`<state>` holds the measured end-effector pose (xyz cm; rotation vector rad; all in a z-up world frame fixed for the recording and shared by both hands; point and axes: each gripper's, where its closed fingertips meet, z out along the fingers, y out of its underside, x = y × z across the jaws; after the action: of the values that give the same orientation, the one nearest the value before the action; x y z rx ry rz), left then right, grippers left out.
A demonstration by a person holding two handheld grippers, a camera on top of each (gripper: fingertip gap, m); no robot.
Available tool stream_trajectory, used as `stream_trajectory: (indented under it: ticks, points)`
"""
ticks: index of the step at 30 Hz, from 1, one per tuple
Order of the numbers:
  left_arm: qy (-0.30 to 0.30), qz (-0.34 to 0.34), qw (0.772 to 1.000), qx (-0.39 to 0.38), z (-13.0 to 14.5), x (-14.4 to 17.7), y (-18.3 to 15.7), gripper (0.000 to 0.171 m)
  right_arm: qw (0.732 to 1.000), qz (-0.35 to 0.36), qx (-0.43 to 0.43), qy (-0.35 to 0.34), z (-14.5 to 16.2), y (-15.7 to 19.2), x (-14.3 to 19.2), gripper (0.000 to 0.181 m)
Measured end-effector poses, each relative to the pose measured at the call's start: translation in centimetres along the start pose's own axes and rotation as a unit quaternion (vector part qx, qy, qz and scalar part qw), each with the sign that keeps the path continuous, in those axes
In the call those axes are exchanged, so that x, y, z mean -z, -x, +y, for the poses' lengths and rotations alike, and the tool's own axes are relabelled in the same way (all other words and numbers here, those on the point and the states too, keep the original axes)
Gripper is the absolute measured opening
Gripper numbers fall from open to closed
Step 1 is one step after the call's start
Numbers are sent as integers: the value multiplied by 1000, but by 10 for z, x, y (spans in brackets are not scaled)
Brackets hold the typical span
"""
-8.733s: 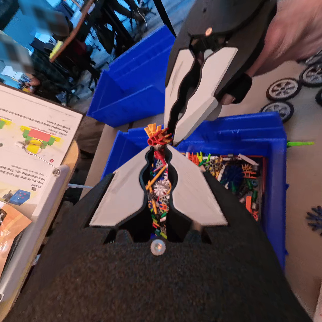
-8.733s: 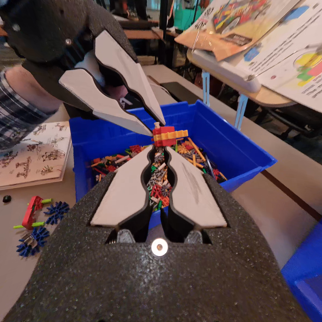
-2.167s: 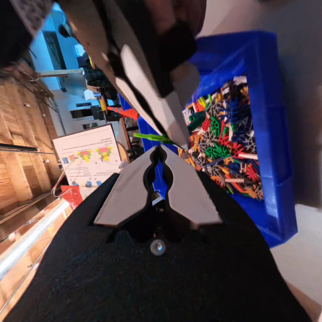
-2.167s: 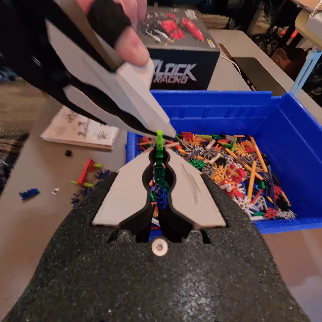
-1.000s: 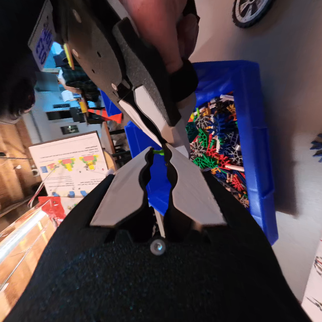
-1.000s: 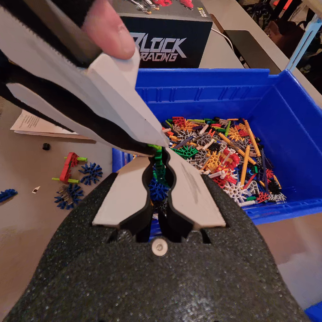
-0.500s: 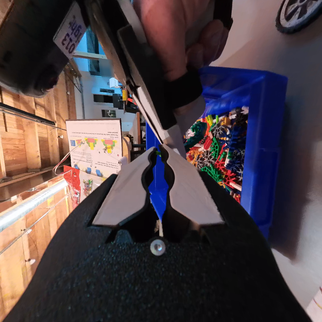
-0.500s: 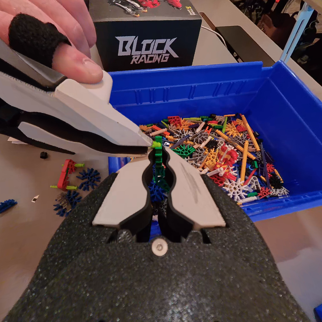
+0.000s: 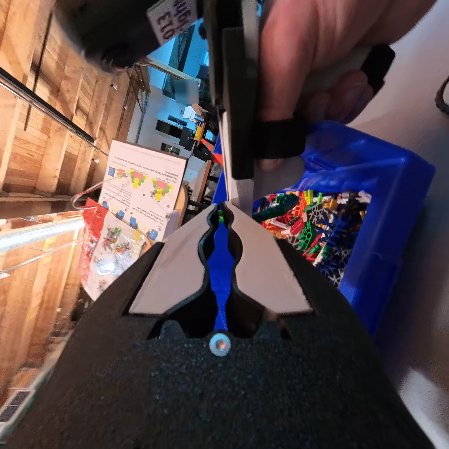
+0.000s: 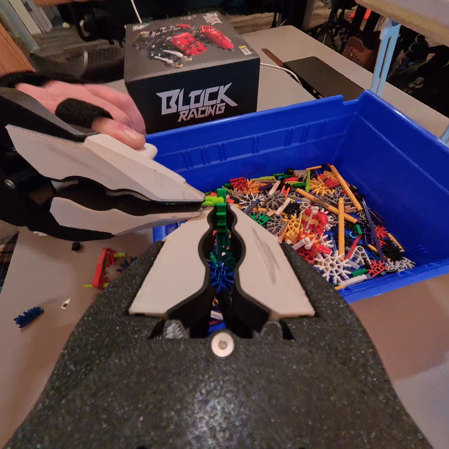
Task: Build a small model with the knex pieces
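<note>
Jaws of the left gripper [image 9: 220, 209] in the left wrist view are nearly together at the tips, pinching a lime-green rod [image 9: 220, 213] of which only a speck shows, so its long axis can't be read here. The right gripper [image 9: 234, 192] comes down from the top of frame edge-on, tips meeting the left's; its closure can't be judged from this angle, and the hand [image 9: 315, 68] on it is blurred. The blue bin [image 9: 379, 243] of mixed pieces sits lower right. In the right wrist view the right gripper [image 10: 220, 206] is clamped on a dark green connector [image 10: 221, 218], long axis running up the frame, a blue snowflake piece [image 10: 221, 274] under it. The left gripper [image 10: 202, 205] enters from the left, closed on the lime-green rod [image 10: 212, 200], which lies horizontal, crosswise to the connector and touching its top end. Whether it's seated in the socket is hidden. Loose red-and-green assembly [image 10: 105, 267] lies on the table [image 10: 36, 279] at left.
</note>
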<state>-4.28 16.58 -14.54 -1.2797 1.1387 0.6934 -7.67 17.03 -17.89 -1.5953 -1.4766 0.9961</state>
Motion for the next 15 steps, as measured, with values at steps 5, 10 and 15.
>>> stream_trajectory:
  ticks: [5,10,15]
  points:
    - [-22,4,993,113,-5,-6,9,0,999,-2,-38,-36,-10,-5,5,2]
    - [-59,26,965,254,-16,-10,26,1,995,4,-58,-87,-27,-8,14,3]
    - [-91,46,930,353,-20,-14,35,3,990,30,-66,-123,-38,-16,22,4]
